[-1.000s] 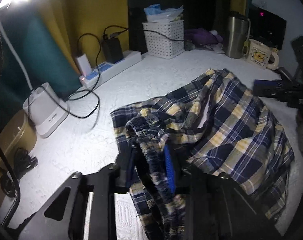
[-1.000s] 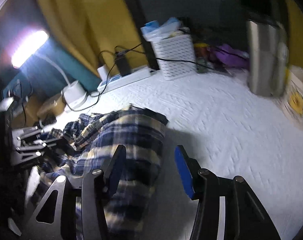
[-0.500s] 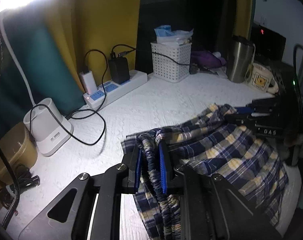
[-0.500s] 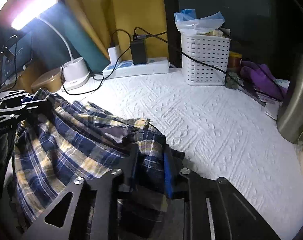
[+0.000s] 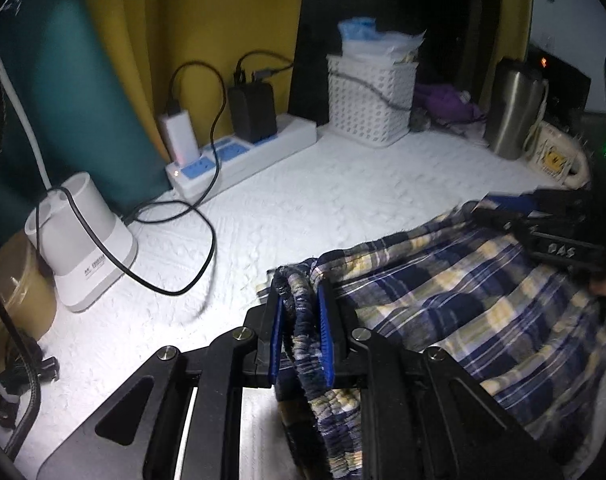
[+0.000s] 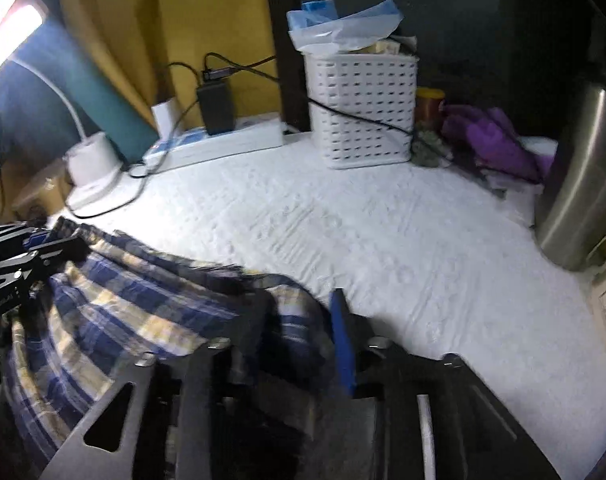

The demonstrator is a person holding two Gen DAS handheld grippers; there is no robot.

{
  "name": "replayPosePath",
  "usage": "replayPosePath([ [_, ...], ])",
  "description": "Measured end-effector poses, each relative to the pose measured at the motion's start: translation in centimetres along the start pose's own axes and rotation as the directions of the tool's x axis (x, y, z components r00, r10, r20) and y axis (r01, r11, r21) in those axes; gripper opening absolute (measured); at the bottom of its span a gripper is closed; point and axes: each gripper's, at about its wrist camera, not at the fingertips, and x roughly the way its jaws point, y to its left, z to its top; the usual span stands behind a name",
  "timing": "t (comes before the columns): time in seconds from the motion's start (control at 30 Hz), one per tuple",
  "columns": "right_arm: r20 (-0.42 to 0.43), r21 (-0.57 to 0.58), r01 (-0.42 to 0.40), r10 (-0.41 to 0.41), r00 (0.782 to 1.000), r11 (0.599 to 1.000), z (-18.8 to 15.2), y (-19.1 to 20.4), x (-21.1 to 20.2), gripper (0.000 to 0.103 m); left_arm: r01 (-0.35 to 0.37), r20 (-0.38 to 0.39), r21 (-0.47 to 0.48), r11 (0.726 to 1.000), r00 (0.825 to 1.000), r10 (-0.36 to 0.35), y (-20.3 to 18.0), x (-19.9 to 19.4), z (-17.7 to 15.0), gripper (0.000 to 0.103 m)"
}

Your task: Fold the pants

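Left gripper (image 5: 301, 334) clamped on waistband of pants (image 5: 455, 300). Right gripper (image 6: 299, 336) just opened, jaws apart, cloth between them, not pressed. Pants bunched on white cover (image 6: 383, 240) between both grippers. Fold only begun; smoothing and folding left.

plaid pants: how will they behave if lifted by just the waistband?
Probably floppy: the plaid pants already sag in loose folds behind the left gripper, shut on the bunched waistband. Likely light; thin fabric drapes over the white quilted cover. The gathered elastic probably resists slipping.
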Motion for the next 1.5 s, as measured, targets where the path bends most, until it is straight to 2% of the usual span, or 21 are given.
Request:
replayPosePath([
  [0.03,-0.011,0.008,0.006,-0.006,1.0,1.0,0.0,-0.3,0.3,0.056,-0.001,-0.011,-0.007,1.0,1.0,0.001,0.2,0.4,-0.2,0.016],
  [0.1,-0.018,0.027,0.022,-0.021,1.0,0.999,0.0,-0.9,0.4,0.062,0.006,-0.025,-0.024,1.0,1.0,-0.007,0.6,1.0,-0.4,0.019],
  [0.27,0.018,0.016,0.12,-0.12,0.993,0.993,-0.2,-1.3,-0.9,0.063,0.039,-0.025,-0.079,0.996,0.999,-0.041,1.5,0.2,0.2,0.025],
  [0.3,0.031,0.023,0.142,-0.142,0.989,0.99,-0.3,-1.5,-1.6,0.063,0.033,-0.018,-0.086,0.996,0.999,-0.035,1.6,-0.3,0.3,0.034],
  [0.33,0.039,0.028,0.155,-0.156,0.987,0.988,-0.4,-1.7,-2.1,0.063,0.019,-0.008,-0.093,0.995,1.0,-0.019,1.8,-0.8,0.5,0.048],
  [0.4,0.046,0.045,0.184,-0.186,0.981,0.982,-0.6,-2.2,-3.1,0.063,0.001,0.031,-0.11,0.994,1.0,0.002,2.3,-2.3,0.6,0.057],
  [0.53,0.061,0.06,0.122,-0.125,0.99,0.991,-1.5,-2.1,-5.0,0.063,-0.008,0.084,-0.109,0.994,0.996,0.017,2.0,-5.4,0.7,0.057],
  [0.73,0.061,0.027,0.024,-0.026,0.998,0.999,-2.7,0.8,-6.5,0.063,0.02,0.119,-0.07,0.997,0.993,-0.011,-0.2,-8.3,0.1,0.057],
  [0.83,0.047,-0.003,-0.01,0.01,0.999,1.0,-3.5,2.3,-6.8,0.063,0.06,0.092,-0.043,0.997,0.994,-0.056,-1.5,-8.5,-0.7,0.057],
  [0.93,0.019,-0.036,-0.014,0.014,1.0,0.999,-4.7,3.5,-6.3,0.064,0.072,0.032,-0.016,0.997,0.997,-0.072,-2.6,-7.1,-2.0,0.057],
  [1.03,-0.014,-0.047,0.02,-0.021,1.0,0.999,-5.8,3.5,-5.3,0.064,0.049,-0.044,0.013,0.999,0.998,-0.048,-2.9,-4.7,-3.3,0.057],
  [1.07,-0.02,-0.041,0.027,-0.028,0.999,0.999,-6.1,3.3,-5.1,0.064,0.021,-0.066,0.015,1.0,0.998,-0.02,-2.6,-3.8,-3.6,0.057],
  [1.1,-0.025,-0.033,0.032,-0.033,0.999,0.999,-6.2,3.1,-5.1,0.064,-0.004,-0.087,-0.006,1.0,0.996,0.004,-2.0,-3.1,-3.9,0.058],
  [1.17,-0.027,-0.012,0.044,-0.044,0.999,0.999,-6.4,2.4,-5.4,0.064,0.017,-0.099,-0.063,0.998,0.995,-0.024,-0.7,-2.8,-4.0,0.059],
  [1.33,-0.017,0.019,0.088,-0.088,0.996,0.996,-6.4,1.3,-7.1,0.064,-0.032,-0.036,-0.062,0.998,0.999,0.03,-0.9,-5.2,-3.1,0.059],
  [1.5,0.022,0.013,0.009,-0.009,1.0,1.0,-6.5,2.7,-9.2,0.065,0.035,0.062,-0.03,0.999,0.998,-0.033,-3.1,-8.8,-2.5,0.059],
])
